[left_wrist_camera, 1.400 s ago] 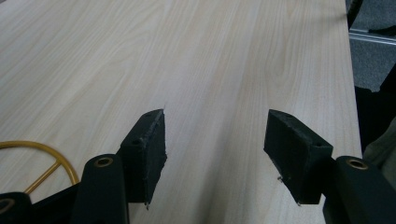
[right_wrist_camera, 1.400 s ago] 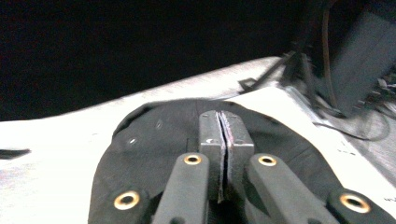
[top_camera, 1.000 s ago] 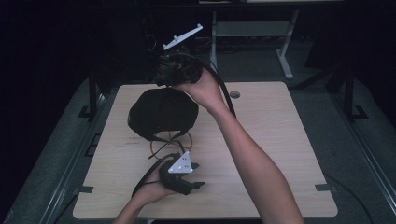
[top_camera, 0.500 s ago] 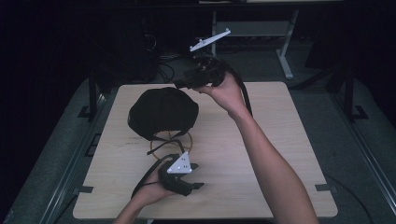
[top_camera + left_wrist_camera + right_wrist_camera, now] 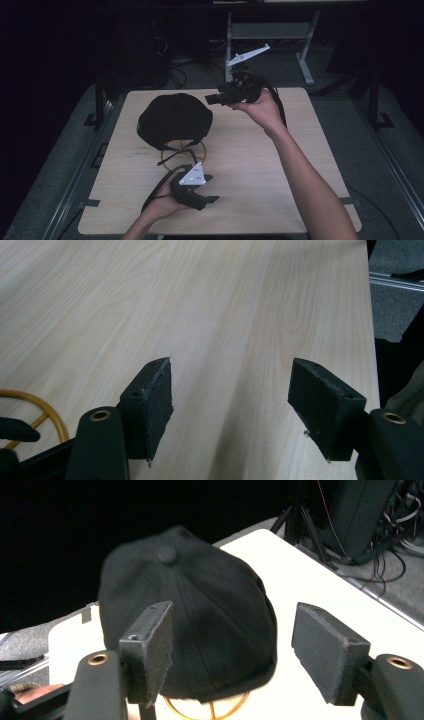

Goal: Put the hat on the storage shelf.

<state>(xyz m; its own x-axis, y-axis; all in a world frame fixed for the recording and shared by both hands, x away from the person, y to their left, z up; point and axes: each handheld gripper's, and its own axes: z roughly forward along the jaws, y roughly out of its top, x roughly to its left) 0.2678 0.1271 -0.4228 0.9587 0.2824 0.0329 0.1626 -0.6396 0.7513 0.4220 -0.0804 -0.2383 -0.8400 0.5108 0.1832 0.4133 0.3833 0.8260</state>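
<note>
The black cap (image 5: 174, 120) sits crown-up on the tabletop (image 5: 300, 190), towards its far left, over a yellow wire stand (image 5: 183, 152) that peeks out at its near edge; neither claw touches it, so the cap looks set down and released. The right claw (image 5: 210, 98) hovers just right of the cap, its jaws having just been opening, nothing between them; the left claw (image 5: 212, 187) rests near the front edge, jaws apart and empty. The tabletop's right half lies bare, giving free room to withdraw.
</note>
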